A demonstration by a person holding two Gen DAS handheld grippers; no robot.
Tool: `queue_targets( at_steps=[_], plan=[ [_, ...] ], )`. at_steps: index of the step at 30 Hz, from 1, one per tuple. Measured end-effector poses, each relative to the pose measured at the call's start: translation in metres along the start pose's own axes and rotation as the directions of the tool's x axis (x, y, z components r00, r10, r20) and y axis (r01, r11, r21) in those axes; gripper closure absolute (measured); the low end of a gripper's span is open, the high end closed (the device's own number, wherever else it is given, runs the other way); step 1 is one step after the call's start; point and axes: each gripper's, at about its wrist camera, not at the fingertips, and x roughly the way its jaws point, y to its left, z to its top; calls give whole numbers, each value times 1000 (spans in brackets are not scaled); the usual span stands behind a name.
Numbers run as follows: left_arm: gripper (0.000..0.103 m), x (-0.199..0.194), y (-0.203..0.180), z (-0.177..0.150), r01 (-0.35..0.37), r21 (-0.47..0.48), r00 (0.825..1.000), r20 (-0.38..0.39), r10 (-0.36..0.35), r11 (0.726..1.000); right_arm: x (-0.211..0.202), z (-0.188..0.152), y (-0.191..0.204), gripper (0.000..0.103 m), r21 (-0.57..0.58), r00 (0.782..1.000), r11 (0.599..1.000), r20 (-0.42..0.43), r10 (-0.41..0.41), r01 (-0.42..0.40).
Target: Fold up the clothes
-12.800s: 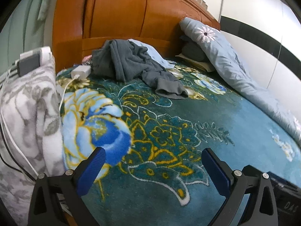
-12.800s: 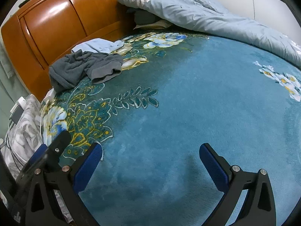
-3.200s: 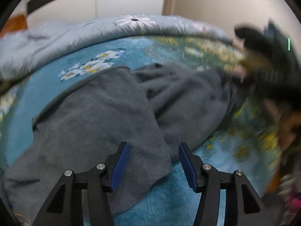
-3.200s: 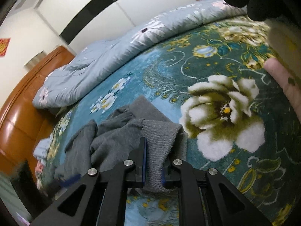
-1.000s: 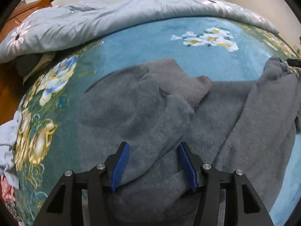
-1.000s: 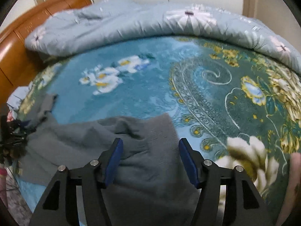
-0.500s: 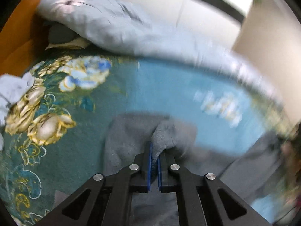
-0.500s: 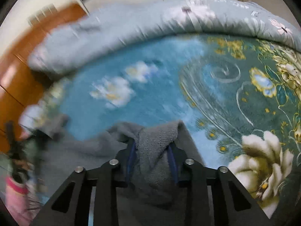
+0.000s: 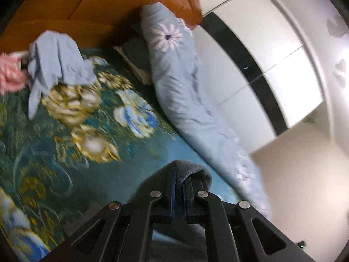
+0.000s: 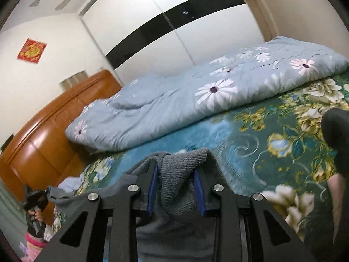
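Quilt point(image 10: 196, 100) along far side of bed point(image 10: 272, 144), upper centre of right wrist frame; headboard point(image 10: 50, 126) at left. Sweater point(image 10: 181, 174) at lower centre, over bed. In left wrist frame, crumpled shirt point(image 9: 56, 59) upper left, against headboard.

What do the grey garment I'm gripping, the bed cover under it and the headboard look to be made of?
Grey garment: soft fleecy knit, matte, with a ribbed band bunched in the right gripper; probably cotton blend. Bed cover: plush, short-pile fabric, slight sheen, printed flowers; likely synthetic fleece. Headboard: glossy orange-brown wood or veneer, judging by its highlights.
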Motion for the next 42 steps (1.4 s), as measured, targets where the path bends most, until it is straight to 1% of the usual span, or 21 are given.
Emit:
queue_targets(
  at_steps=[2, 5, 7, 9, 11, 15, 17, 18, 20, 22, 26, 27, 30, 32, 33, 35, 36, 37, 38, 40, 42],
  plan=[
    [98, 45, 5, 9, -74, -32, 996, -49, 73, 997, 26, 7, -14, 71, 40, 999, 998, -24, -46, 47],
    [98, 118, 13, 18, -183, -71, 976, -130, 173, 981, 77, 14, -39, 72, 104, 989, 986, -81, -125, 133],
    [98, 160, 14, 18, -236, -58, 964, -140, 226, 970, 102, 13, -53, 72, 131, 978, 974, -116, -170, 185],
    [98, 193, 15, 13, -239, -63, 962, -148, 227, 969, 124, 12, -64, 72, 141, 966, 962, -149, -212, 233],
    [96, 214, 15, 7, -198, -67, 965, -186, 183, 978, 141, 9, -70, 72, 121, 952, 954, -175, -251, 274],
    [88, 211, 1, -4, -162, 44, 958, -234, 168, 986, 163, -2, -78, 71, 71, 926, 941, -215, -310, 331],
    [71, 205, -6, -10, -145, 98, 952, -257, 166, 985, 164, -7, -79, 66, 48, 923, 942, -224, -314, 332],
    [69, 192, -10, -12, -142, 123, 950, -262, 170, 982, 163, -9, -79, 65, 40, 922, 942, -223, -317, 334],
    [60, 158, -11, -18, -138, 175, 951, -253, 179, 975, 151, -10, -71, 54, 23, 929, 948, -209, -306, 318],
    [48, 122, -9, -25, -185, 231, 948, -212, 235, 955, 128, -12, -54, 49, -18, 936, 951, -174, -306, 308],
    [44, 57, 4, -64, -301, 316, 930, -110, 350, 899, 77, -35, -16, 40, -101, 950, 958, -140, -280, 267],
    [44, 48, 9, -78, -311, 325, 925, -112, 363, 893, 66, -46, -8, 39, -115, 952, 961, -150, -267, 252],
    [44, 30, 19, -128, -286, 337, 925, -146, 349, 897, 33, -88, 9, 39, -140, 953, 965, -178, -247, 224],
    [44, 29, 18, -153, -288, 372, 922, -141, 361, 882, 17, -111, 17, 39, -138, 953, 970, -202, -227, 202],
    [44, 30, 16, -164, -328, 402, 909, -111, 401, 855, 10, -121, 18, 39, -132, 952, 972, -212, -222, 197],
    [44, 36, 16, -183, -420, 460, 866, -53, 497, 782, -2, -138, 14, 39, -107, 946, 973, -232, -226, 206],
    [45, 38, 16, -189, -446, 478, 853, -30, 521, 757, -7, -145, 9, 39, -85, 944, 974, -239, -226, 211],
    [52, 37, 18, -193, -458, 480, 851, -6, 525, 748, -12, -151, 2, 39, -59, 943, 975, -246, -224, 216],
    [70, 33, 20, -195, -473, 471, 848, 15, 529, 745, -14, -156, -5, 39, -32, 942, 975, -254, -221, 220],
    [89, 21, 26, -193, -487, 431, 850, 33, 526, 760, -17, -165, -20, 39, 45, 944, 975, -266, -197, 216],
    [94, 8, 34, -188, -486, 375, 859, 38, 510, 790, -15, -173, -34, 39, 127, 949, 973, -275, -151, 192]
  ],
)
